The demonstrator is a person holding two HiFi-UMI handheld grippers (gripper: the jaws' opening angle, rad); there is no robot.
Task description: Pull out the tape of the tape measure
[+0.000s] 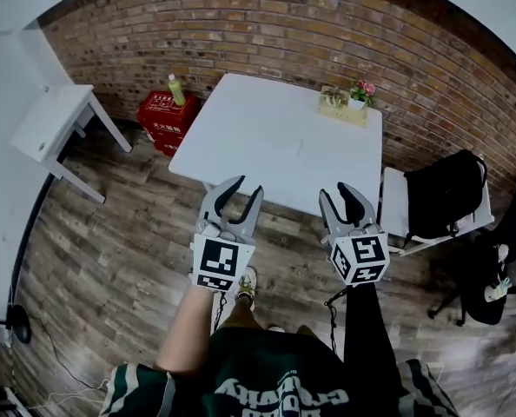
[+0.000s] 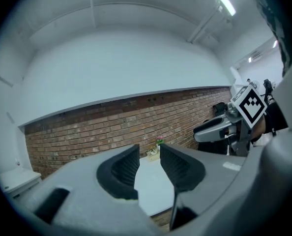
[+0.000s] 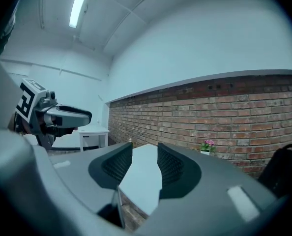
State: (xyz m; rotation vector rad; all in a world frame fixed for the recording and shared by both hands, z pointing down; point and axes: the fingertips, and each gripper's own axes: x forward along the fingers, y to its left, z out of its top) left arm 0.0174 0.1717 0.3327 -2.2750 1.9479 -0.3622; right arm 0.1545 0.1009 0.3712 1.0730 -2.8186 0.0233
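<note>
While the left hand-held gripper (image 1: 246, 189) and right hand-held gripper (image 1: 337, 193) hang empty, no tape measure shows.
Both hold their jaws apart on nothing, near the front edge of the white surface (image 1: 267, 146), which bears only a far tray (image 1: 343, 111) with flowers. With the tape measure unseen or too small to spot, a blind reach could likely knock that edge or grab wrongly.

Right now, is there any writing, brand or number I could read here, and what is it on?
No text reads clearly.
red crate: white print, too small to read.
green shirt: big white lettering, upside down and cut off, illegible.
left gripper and right gripper: cubes bear black-and-white square patterns, no words.
</note>
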